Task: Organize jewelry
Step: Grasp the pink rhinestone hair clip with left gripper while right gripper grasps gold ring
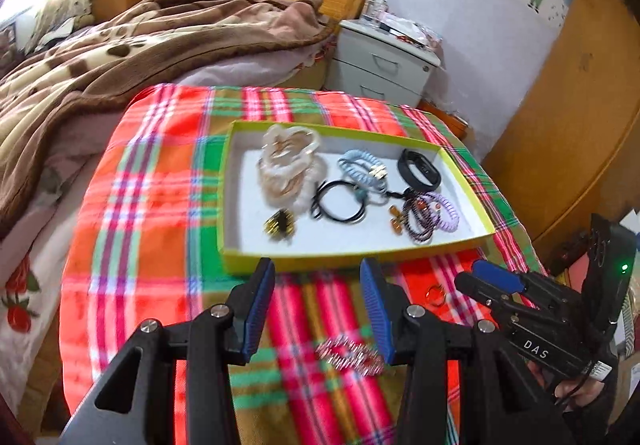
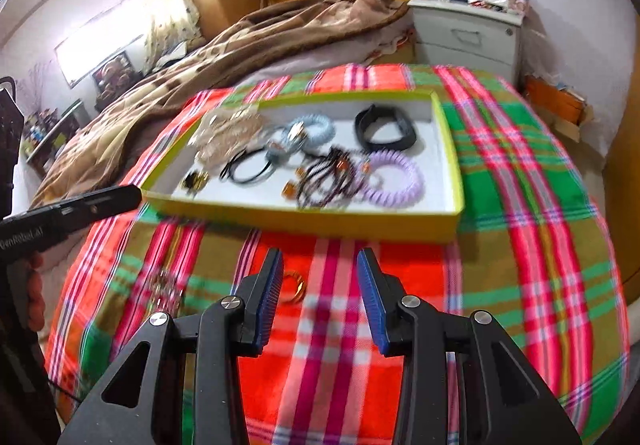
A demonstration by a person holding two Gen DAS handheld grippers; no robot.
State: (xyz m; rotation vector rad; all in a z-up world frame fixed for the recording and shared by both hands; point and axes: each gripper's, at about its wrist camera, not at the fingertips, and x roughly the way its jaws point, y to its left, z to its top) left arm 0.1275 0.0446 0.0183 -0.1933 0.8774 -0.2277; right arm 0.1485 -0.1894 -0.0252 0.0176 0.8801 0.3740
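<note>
A shallow yellow-green box (image 1: 280, 260) (image 2: 450, 169) with a white floor lies on the plaid cloth and holds several hair ties, bracelets and a black band (image 1: 420, 169) (image 2: 386, 127). A sparkly pink bracelet (image 1: 352, 357) (image 2: 164, 287) lies on the cloth in front of the box, just below my open, empty left gripper (image 1: 318, 301). A small gold ring (image 1: 436, 294) (image 2: 294, 287) lies on the cloth beside the left finger of my open, empty right gripper (image 2: 320, 293), which also shows in the left wrist view (image 1: 496, 279).
The plaid cloth (image 1: 152, 205) (image 2: 520, 205) covers a raised surface next to a bed with a brown blanket (image 1: 120, 45). A grey nightstand (image 1: 384, 65) (image 2: 468, 37) stands behind it. Wooden cabinets (image 1: 580, 105) stand at the right.
</note>
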